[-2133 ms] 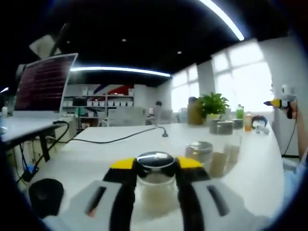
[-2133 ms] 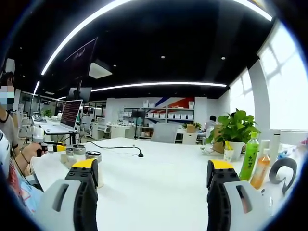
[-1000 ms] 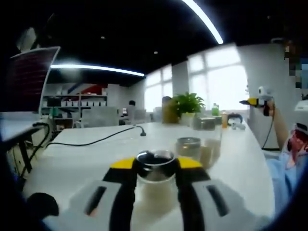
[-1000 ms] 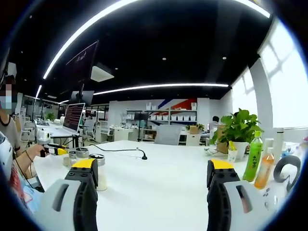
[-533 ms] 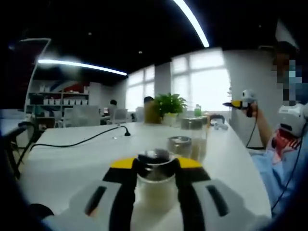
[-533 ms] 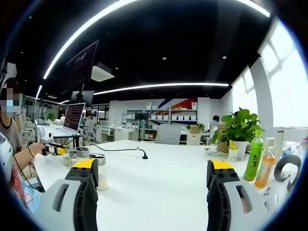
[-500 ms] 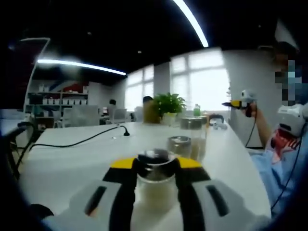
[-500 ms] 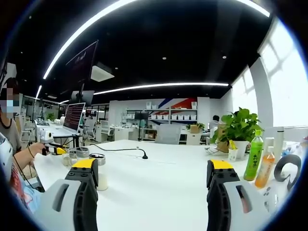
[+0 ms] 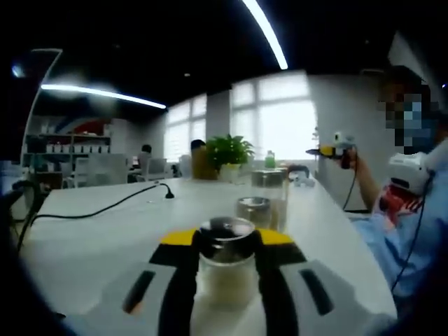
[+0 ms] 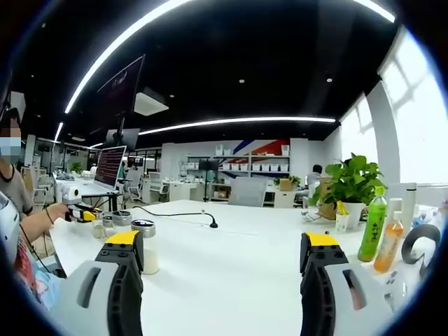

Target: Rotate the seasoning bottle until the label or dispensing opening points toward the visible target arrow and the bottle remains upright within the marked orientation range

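Observation:
My left gripper [image 9: 225, 239] is shut on a small glass seasoning bottle [image 9: 225, 278] with a shiny metal lid, pale powder inside. The bottle stands upright between the yellow-tipped jaws, on the white table [image 9: 105, 231]. No label can be made out on it in the blurred left gripper view. My right gripper [image 10: 222, 241] is open over the table with nothing between its fingers. In the right gripper view the left gripper [image 10: 82, 214] sits at the far left in the person's hand. In the left gripper view the right gripper [image 9: 330, 149] is held up at the right.
Two more metal-lidded jars [image 9: 254, 208] stand just beyond the held bottle; jars [image 10: 144, 243] also stand behind my right gripper's left jaw. A black cable [image 10: 178, 214] crosses the table. A plant [image 10: 350, 186], green bottle [image 10: 372, 227] and orange bottle [image 10: 387, 245] stand at the right. The person [image 9: 413, 210] sits alongside.
The left gripper view has swung: plant, jars and person have slid leftward in it, with the bottle still held between the jaws. The right gripper has hardly moved.

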Available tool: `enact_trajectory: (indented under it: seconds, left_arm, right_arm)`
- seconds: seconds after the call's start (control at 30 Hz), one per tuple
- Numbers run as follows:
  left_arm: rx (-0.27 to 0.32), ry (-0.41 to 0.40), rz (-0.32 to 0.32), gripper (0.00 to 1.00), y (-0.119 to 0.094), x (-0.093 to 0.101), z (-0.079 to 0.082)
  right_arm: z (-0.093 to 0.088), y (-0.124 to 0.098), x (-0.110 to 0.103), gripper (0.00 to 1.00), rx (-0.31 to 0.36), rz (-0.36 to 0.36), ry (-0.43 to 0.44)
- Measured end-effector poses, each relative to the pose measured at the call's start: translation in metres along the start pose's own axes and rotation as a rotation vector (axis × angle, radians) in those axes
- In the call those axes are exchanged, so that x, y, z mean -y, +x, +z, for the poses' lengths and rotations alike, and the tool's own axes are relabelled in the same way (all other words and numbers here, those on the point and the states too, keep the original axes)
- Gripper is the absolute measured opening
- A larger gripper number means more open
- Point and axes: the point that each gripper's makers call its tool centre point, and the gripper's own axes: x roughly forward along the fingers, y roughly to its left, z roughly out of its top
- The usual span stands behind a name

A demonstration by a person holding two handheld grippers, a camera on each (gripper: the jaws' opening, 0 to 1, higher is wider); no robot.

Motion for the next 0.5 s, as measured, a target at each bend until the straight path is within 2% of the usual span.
enact_trajectory:
  seconds: [0.23,0.4,0.43,0.5]
  left_arm:
    - [0.010,0.006,-0.051,0.33,0.0017,0.0027,-0.0003]
    - [0.027,0.016,-0.059,0.33,0.0019,0.0058,0.0006]
    - [0.020,0.018,-0.056,0.37,0.0019,0.0062,0.0000]
    - [0.007,0.034,-0.023,0.51,0.0009,0.0034,0.0005]
  right_arm:
    - [-0.0016,0.0019,-0.0011,0.96,-0.005,0.005,0.000]
    - [-0.0022,0.0022,-0.0003,0.96,-0.009,0.000,0.002]
    - [-0.0021,0.0021,-0.0001,0.96,-0.009,-0.001,0.002]
    - [-0.0022,0.0024,-0.0009,0.96,-0.009,0.000,0.003]
